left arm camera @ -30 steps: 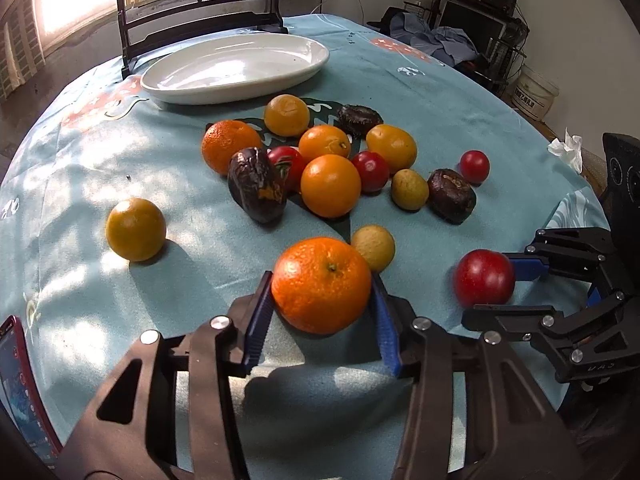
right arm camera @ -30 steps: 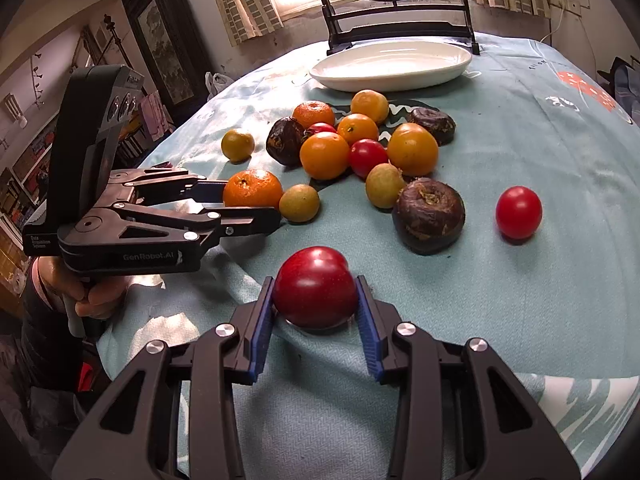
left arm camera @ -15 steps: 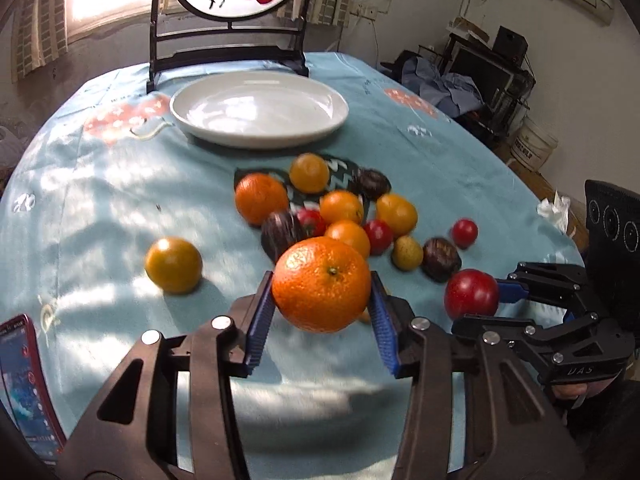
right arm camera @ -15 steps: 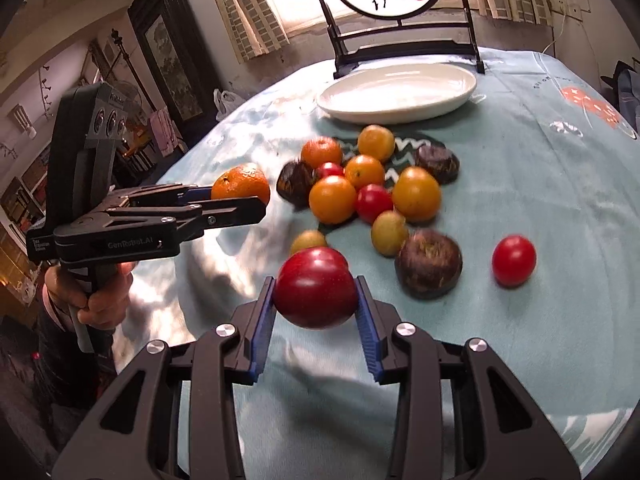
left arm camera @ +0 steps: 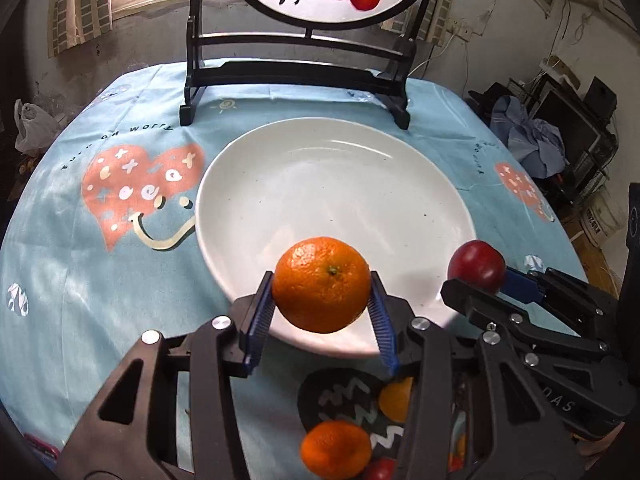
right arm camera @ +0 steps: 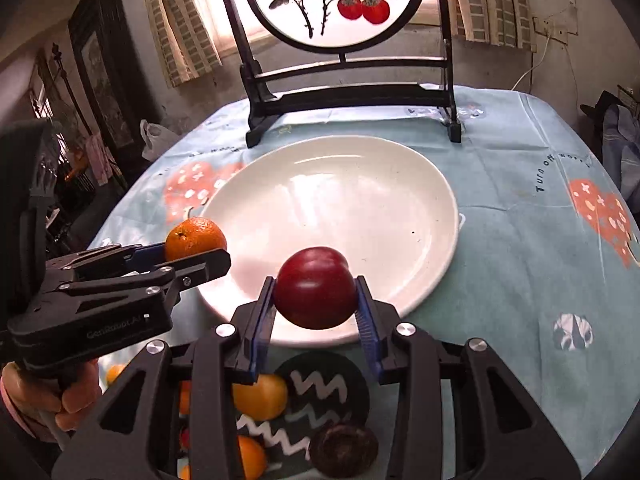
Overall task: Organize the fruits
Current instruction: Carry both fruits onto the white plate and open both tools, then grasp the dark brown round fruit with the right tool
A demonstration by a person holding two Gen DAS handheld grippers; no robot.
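1. Remaining fruit [right arm camera: 260, 396] lies below both grippers, mostly hidden behind their frames.
2. White plate [left arm camera: 332, 184], a second ago far across the table, now sits directly beneath both grippers.
3. Left gripper [left arm camera: 322, 304] clamps the orange [left arm camera: 322, 284] above the plate's near rim.
4. Right gripper [right arm camera: 316, 304] clamps the red fruit [right arm camera: 315, 287], likewise raised off the cloth.

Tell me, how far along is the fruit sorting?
Done: nothing yet; the white plate holds no fruit. In hand: the left hand-held gripper grips an orange and the right hand-held gripper a red fruit, both above the plate's near rim. Left: setting these down, then the other fruit on the tablecloth nearer the person, only partly visible.
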